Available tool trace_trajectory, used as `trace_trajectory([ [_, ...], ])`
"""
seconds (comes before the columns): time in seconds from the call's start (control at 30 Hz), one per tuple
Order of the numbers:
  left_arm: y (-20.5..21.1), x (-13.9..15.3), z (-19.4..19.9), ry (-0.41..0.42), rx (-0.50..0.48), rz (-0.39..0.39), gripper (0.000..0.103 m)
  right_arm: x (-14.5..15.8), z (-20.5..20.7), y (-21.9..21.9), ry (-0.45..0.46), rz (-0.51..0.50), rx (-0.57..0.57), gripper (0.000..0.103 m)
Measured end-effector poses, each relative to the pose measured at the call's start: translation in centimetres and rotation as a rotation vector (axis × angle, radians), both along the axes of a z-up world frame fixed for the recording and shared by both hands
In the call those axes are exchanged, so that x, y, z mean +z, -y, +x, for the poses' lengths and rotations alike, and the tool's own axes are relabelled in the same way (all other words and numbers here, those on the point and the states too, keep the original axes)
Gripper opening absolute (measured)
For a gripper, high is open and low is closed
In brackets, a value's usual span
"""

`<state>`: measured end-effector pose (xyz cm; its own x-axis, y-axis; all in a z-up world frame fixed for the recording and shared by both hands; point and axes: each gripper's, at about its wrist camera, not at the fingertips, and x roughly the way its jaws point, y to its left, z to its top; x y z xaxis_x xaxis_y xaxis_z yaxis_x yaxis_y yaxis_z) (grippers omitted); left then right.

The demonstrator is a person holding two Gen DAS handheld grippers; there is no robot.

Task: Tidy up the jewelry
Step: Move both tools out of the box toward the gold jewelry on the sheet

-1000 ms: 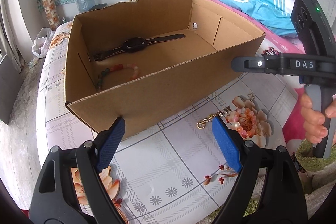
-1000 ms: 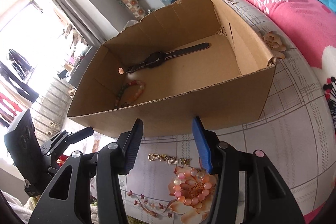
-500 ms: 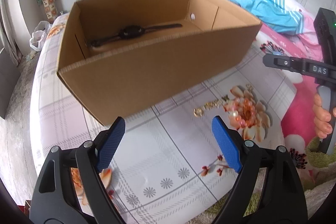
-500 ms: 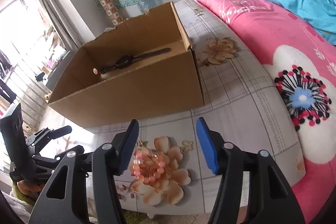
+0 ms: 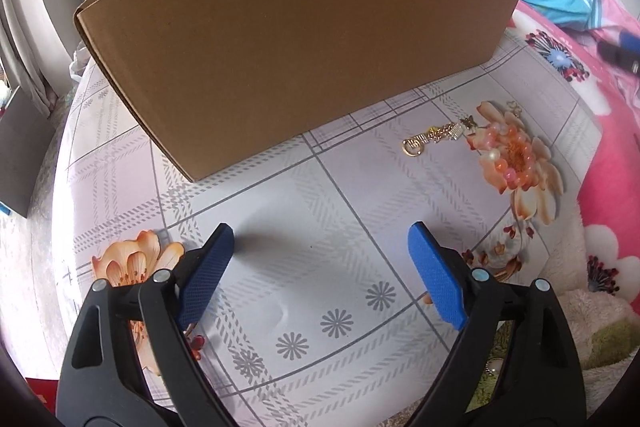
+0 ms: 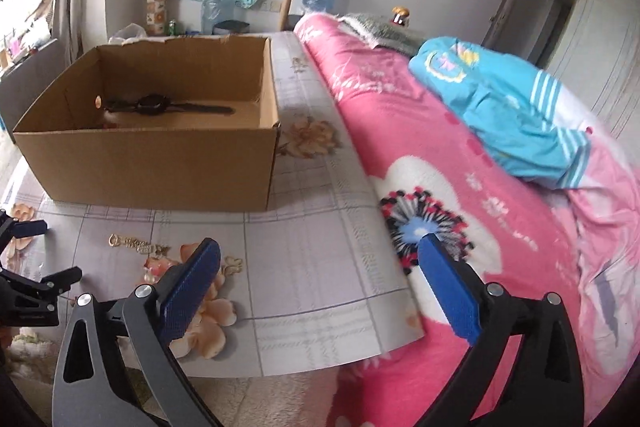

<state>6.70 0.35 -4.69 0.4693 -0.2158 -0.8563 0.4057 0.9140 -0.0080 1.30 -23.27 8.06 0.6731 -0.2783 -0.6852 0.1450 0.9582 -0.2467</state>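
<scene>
The cardboard box (image 5: 296, 39) is your landmark: it sits on the plaid, flower-printed cloth (image 5: 320, 211) and its long near wall rises right ahead of your left gripper (image 5: 320, 267), blocking any view into it from that side. In front of that wall you have a broad bare stretch of cloth, open all the way to the cloth's near edge. To the right of the box the cloth ends along a straight edge against the pink blanket (image 6: 500, 227), with a turquoise garment (image 6: 516, 107) heaped farther right on it. From your right gripper (image 6: 320, 291) you can see into the box, where a black wristwatch (image 6: 160, 105) lies flat on the floor near the far wall. Just in front of the box's near right corner a gold chain (image 5: 436, 137) lies stretched on the cloth, and touching its right end is a bracelet of orange and pink beads (image 5: 508, 155), hard to pick out against a printed flower. Your left gripper's jaws have just been opening and stand spread wide with only bare cloth between them. Your right gripper's jaws have just been opening too and are spread, nothing between them, hanging over the cloth's right edge.
</scene>
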Motion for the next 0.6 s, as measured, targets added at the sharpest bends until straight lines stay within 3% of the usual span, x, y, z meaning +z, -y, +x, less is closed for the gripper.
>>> trace_trajectory([
  [0.17,-0.3,-0.2,0.0,0.0,0.002,0.002,0.095,2.4,-1.3,-0.1,0.134,0.067,0.089,0.096],
  [0.23,-0.3,-0.1,0.1,-0.013,0.002,0.008,0.095,1.1,-1.0,-1.1,0.063,0.072,0.092,0.096],
  [0.37,-0.5,0.0,0.3,-0.031,-0.009,0.016,0.095,-2.2,-0.8,-3.8,-0.043,0.214,0.174,0.096],
  [0.43,0.4,-0.1,0.6,-0.032,-0.019,0.017,0.095,-3.4,-0.5,-5.4,-0.088,0.256,0.237,0.086],
  [0.6,0.7,-0.2,0.7,-0.029,-0.025,0.017,0.095,-6.6,0.7,-8.5,-0.213,0.264,0.338,0.05],
])
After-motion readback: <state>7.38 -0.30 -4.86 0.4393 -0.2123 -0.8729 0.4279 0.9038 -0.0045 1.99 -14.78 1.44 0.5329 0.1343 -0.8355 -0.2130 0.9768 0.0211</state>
